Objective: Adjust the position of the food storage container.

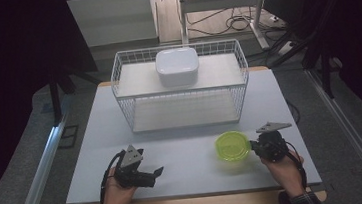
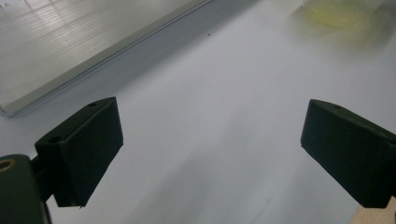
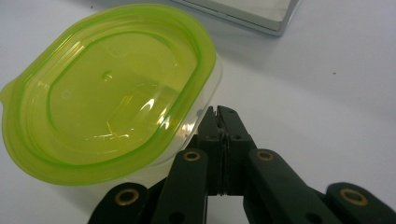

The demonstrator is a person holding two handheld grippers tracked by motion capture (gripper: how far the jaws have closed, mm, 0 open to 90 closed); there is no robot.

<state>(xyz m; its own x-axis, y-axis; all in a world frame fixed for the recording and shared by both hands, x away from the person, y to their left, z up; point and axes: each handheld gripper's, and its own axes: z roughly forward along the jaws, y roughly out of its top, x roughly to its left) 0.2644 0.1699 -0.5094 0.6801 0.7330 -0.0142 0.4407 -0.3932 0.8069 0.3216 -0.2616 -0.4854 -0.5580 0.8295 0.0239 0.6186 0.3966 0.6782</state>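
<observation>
the room is dark at the sides, with soft overhead light falling on the pale table (image 1: 184, 152), which looks evenly lit and slightly grainy; up close the green lid (image 3: 112, 88) shows small glare spots, the same lid turns to a hazy smear in the left gripper view, and shadows stay faint

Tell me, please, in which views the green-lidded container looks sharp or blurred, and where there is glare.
In the right gripper view the container is sharp, with bright glare spots on its green lid; in the left gripper view it is a pale, out-of-focus smear at the top edge; in the high view it is small but clear, and the room's edges are dark.
</observation>
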